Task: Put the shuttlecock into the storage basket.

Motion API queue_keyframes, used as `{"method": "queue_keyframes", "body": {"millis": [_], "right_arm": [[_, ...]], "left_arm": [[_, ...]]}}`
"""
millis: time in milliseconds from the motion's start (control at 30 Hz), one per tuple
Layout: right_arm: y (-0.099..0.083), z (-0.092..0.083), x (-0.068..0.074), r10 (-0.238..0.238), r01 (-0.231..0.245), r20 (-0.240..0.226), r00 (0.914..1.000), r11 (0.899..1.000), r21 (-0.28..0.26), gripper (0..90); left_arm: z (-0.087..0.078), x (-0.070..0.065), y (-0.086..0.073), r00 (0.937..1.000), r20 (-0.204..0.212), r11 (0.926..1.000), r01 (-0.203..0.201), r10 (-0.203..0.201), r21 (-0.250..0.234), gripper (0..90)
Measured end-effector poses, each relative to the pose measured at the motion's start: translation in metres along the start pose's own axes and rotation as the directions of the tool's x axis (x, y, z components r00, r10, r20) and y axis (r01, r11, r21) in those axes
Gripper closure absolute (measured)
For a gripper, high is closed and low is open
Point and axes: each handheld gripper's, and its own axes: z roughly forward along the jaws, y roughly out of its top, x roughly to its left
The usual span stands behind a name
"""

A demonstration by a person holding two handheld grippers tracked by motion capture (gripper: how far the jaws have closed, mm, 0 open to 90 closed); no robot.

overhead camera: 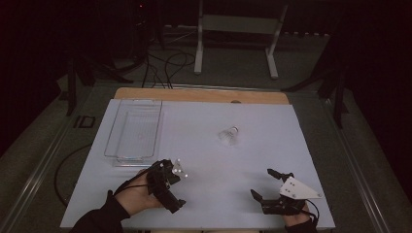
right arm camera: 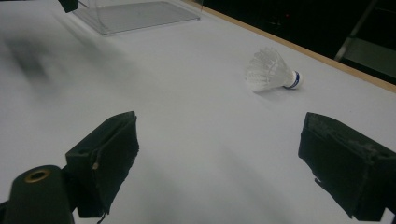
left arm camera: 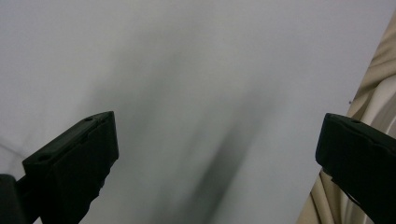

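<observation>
A white shuttlecock (overhead camera: 229, 135) lies on its side on the white table cover (overhead camera: 209, 160), right of centre. In the right gripper view the shuttlecock (right arm camera: 273, 70) rests ahead and to the right, its cork pointing right. My right gripper (overhead camera: 267, 184) is near the front right edge and open, its jaws empty (right arm camera: 219, 149). My left gripper (overhead camera: 169, 184) is held near the front left, just in front of a clear plastic box (overhead camera: 133, 131). Its jaws (left arm camera: 217, 154) stand wide open over bare table cover.
The clear box (right arm camera: 140, 14) is empty, at the left back of the table. A wooden table edge (overhead camera: 201, 94) runs along the back. Behind it, on the dark floor, are a metal stand (overhead camera: 238, 29) and cables. Pale folded fabric (left arm camera: 373, 93) borders the left gripper view.
</observation>
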Motion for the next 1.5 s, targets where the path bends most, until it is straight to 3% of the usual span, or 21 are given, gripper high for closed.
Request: {"method": "queue_keyframes", "body": {"millis": [600,667,1100,1333,1500], "right_arm": [[0.000,0.001,0.002,-0.002,0.002,0.002,1.0000,1.000,0.010,11.8],[0.000,0.001,0.002,-0.004,0.004,0.002,1.0000,1.000,0.010,11.8],[0.000,0.001,0.002,-0.006,0.006,0.006,1.0000,1.000,0.012,11.8],[0.000,0.002,0.003,-0.007,0.007,0.003,1.0000,1.000,0.017,11.8],[0.000,0.003,0.003,-0.009,0.009,0.002,1.0000,1.000,0.018,11.8]], "left_arm": [[0.010,0.007,0.029,0.9998,-0.014,0.9990,0.011,-0.010,0.044,0.2],[0.010,0.009,0.032,0.9999,0.005,0.9992,0.010,-0.010,0.039,0.2],[0.018,0.017,0.052,1.0000,0.007,0.9977,0.002,-0.003,0.067,0.2],[0.021,0.023,0.063,0.9997,0.020,0.9983,0.010,-0.011,0.057,0.2],[0.022,0.028,0.072,0.9995,0.014,0.9995,0.027,-0.027,0.017,0.2]]}}
